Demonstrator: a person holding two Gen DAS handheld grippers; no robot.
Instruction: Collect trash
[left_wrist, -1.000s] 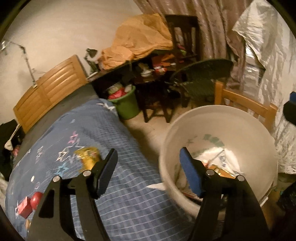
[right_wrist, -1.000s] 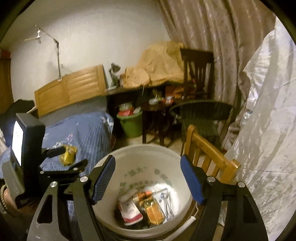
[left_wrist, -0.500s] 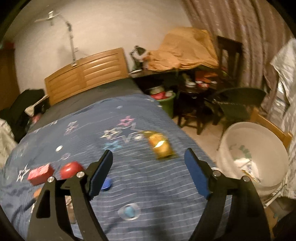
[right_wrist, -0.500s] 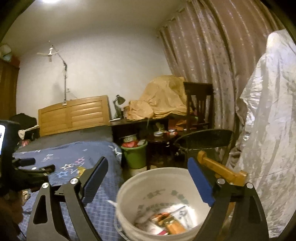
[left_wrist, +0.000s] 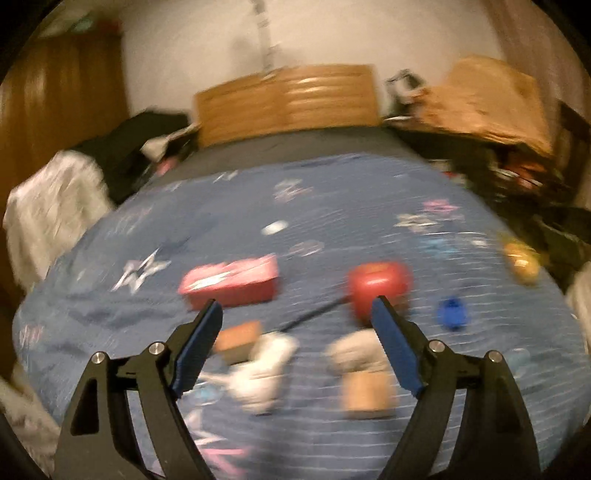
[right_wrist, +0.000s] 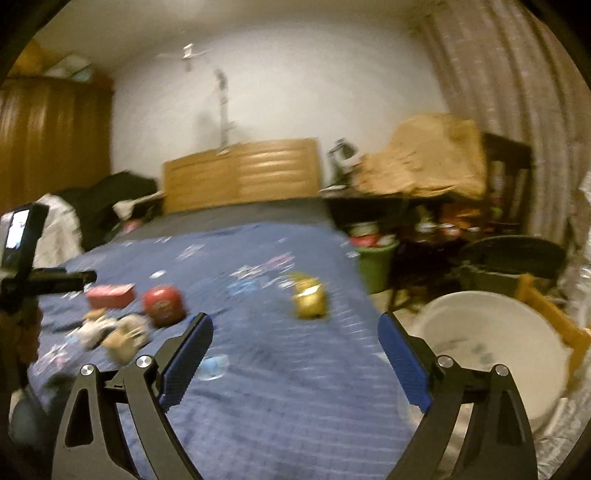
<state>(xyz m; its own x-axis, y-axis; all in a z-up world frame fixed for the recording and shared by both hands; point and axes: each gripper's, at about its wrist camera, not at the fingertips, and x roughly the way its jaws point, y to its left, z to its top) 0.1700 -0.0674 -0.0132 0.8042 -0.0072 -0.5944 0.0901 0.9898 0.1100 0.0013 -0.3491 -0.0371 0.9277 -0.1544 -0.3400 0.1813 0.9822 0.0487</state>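
Left wrist view: my left gripper (left_wrist: 297, 314) hangs over the bed's blue star-printed quilt (left_wrist: 229, 206), its fingers spread wide with nothing between them. The picture is smeared, so fine detail is lost. Scattered trash lies on the quilt ahead. A pink-red flat box (left_wrist: 231, 282) lies just beyond the left fingertip. A round red container (left_wrist: 380, 286) sits just behind the right fingertip. Between and below the fingers lie a small brown box (left_wrist: 238, 338), a crumpled white piece (left_wrist: 264, 369), and a tan packet (left_wrist: 365, 391) with a pale crumpled piece at its top; their make cannot be read. A blue cap (left_wrist: 452, 314) lies to the right of the red container, and a yellow wrapper (left_wrist: 522, 260) lies near the quilt's right edge. The wooden headboard (left_wrist: 286, 98) stands at the far end.

Right wrist view: my right gripper (right_wrist: 295, 332) is over the near part of the quilt, fingers spread wide and empty. The yellow wrapper (right_wrist: 310, 295) lies ahead between them, well apart from the fingertips. The red container (right_wrist: 164, 301) and flat box (right_wrist: 110, 295) lie to the left, with the pale crumpled pieces just in front of them. The white bucket (right_wrist: 491, 332) stands on the floor beside the bed, to the right. A green bin (right_wrist: 375, 264) stands beyond it.
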